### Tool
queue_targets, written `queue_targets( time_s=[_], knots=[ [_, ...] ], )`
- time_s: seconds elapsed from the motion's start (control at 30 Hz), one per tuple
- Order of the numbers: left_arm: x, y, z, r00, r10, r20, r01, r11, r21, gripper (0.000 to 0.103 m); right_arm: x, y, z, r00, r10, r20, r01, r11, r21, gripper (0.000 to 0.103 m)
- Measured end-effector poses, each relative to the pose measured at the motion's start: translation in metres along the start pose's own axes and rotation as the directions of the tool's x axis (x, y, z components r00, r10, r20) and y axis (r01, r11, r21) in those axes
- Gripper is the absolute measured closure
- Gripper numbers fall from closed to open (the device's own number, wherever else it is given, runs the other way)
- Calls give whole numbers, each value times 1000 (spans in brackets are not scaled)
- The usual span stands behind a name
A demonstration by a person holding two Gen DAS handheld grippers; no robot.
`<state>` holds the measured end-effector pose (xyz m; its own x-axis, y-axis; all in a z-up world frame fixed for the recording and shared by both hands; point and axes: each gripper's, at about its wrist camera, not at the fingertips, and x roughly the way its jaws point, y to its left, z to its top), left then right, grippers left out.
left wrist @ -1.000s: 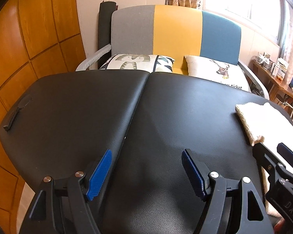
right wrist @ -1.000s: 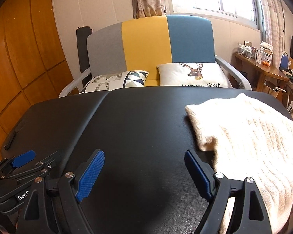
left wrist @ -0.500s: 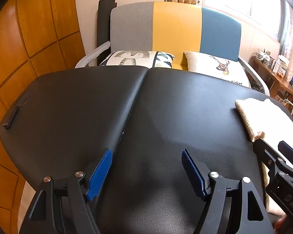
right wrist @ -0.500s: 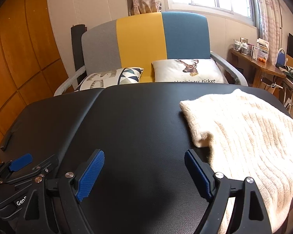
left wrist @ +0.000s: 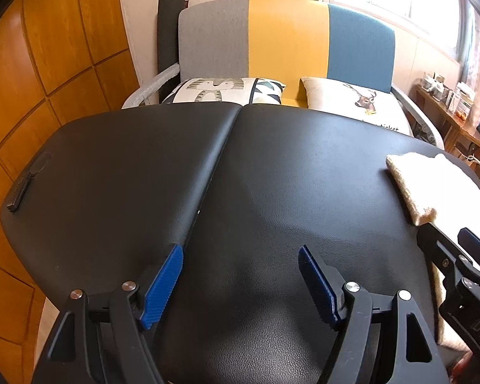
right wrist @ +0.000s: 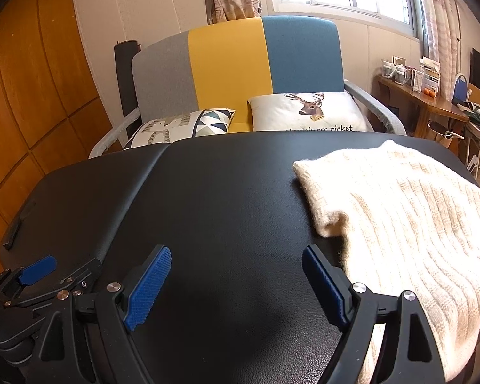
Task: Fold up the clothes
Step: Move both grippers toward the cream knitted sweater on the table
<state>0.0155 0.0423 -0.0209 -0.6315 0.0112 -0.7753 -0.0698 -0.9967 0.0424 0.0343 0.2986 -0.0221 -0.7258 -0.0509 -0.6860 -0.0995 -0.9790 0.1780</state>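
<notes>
A cream knitted garment lies folded on the right part of the black padded table; its left edge also shows in the left wrist view as the garment. My right gripper hovers open over bare table, its right pad just beside the garment's near edge, nothing between the jaws. My left gripper is open too, over the bare middle of the table, well left of the garment. Each gripper appears at the edge of the other's view.
A grey, yellow and blue sofa with two printed cushions stands behind the table. Wooden panelling is on the left. A cluttered wooden side table stands at the right. A small black handle lies at the table's left edge.
The right gripper has moved over the table, so the sofa and garment have shifted in its view and the garment's near edge lies closer to its right pad. The left gripper has barely moved.
</notes>
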Motion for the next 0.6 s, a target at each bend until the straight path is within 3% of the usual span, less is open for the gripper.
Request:
queue_targets(
  time_s=[0.4, 0.6],
  knots=[
    [1, -19, 3, 1000, 3, 4, -3, 999, 34, 27, -22, -41, 1, 999, -22, 29, 21, 1000, 23, 17],
    [0, -34, 6, 1000, -7, 4, 7, 998, 60, 26, -27, -39, -6, 999, -42, 35, 40, 998, 41, 17]
  ],
)
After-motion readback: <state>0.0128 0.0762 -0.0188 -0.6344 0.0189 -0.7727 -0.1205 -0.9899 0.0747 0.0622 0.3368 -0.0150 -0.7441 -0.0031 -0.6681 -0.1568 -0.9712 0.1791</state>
